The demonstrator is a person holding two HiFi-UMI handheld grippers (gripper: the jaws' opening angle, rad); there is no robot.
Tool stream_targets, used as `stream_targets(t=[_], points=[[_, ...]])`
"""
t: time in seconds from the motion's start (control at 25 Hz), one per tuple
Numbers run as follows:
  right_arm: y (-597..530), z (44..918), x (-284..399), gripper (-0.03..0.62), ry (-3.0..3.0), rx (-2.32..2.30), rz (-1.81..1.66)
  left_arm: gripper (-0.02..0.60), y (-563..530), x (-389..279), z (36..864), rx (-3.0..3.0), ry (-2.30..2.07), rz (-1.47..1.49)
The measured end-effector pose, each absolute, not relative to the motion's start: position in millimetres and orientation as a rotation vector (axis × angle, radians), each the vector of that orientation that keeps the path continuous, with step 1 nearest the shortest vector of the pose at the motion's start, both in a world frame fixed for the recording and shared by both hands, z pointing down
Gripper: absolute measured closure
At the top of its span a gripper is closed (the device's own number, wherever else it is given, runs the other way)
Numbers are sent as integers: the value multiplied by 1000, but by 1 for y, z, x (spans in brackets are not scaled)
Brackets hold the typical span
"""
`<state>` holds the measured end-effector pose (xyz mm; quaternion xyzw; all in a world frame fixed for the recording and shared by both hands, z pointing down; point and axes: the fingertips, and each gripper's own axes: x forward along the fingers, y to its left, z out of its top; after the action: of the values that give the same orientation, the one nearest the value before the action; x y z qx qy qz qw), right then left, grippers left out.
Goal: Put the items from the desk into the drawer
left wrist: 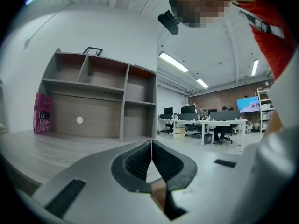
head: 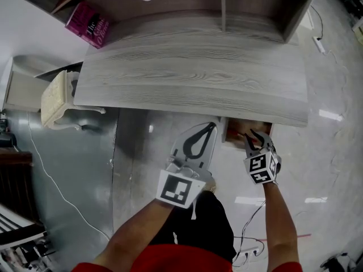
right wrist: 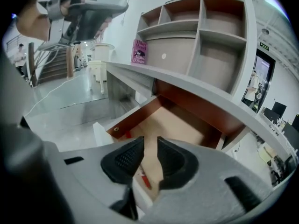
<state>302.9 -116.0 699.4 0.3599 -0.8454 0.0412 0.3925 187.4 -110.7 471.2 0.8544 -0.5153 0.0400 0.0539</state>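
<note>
Right tool (right wrist: 150, 146) above open drawer (right wrist: 135, 116) — red item (right wrist: 145, 180) below jaws.

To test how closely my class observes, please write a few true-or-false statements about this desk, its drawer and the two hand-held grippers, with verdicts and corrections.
1. The drawer under the desk is pulled open. True.
2. The pink book lies inside the drawer. False: it stands on the desk, at the left end of the shelf unit.
3. The left hand-held gripper has its jaws together with nothing between them. True.
4. The right hand-held gripper is clamped on the pink book. False: its jaws stand slightly apart over the drawer's front edge and hold nothing.
5. The left hand-held gripper reaches into the drawer. False: it is held outside, to the left of the drawer.
</note>
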Motion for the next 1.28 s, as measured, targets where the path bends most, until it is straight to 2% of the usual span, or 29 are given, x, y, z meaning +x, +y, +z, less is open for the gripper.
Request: stream_targets(t=[0.32, 0.76, 1.0, 1.28], points=[[-112, 647, 294, 522, -2266, 994, 86, 574, -104, 197, 463, 2645, -1530, 126], [-87, 507, 264, 564, -2529, 1185, 82, 574, -72, 191, 429, 2736, -1462, 104], [-67, 443, 246, 586, -2613, 1248, 20, 574, -52, 179, 399, 2813, -1442, 119], [-25, 369, 221, 589, -2708, 1326, -23, 574, -22, 162, 350, 2850, -1372, 3]])
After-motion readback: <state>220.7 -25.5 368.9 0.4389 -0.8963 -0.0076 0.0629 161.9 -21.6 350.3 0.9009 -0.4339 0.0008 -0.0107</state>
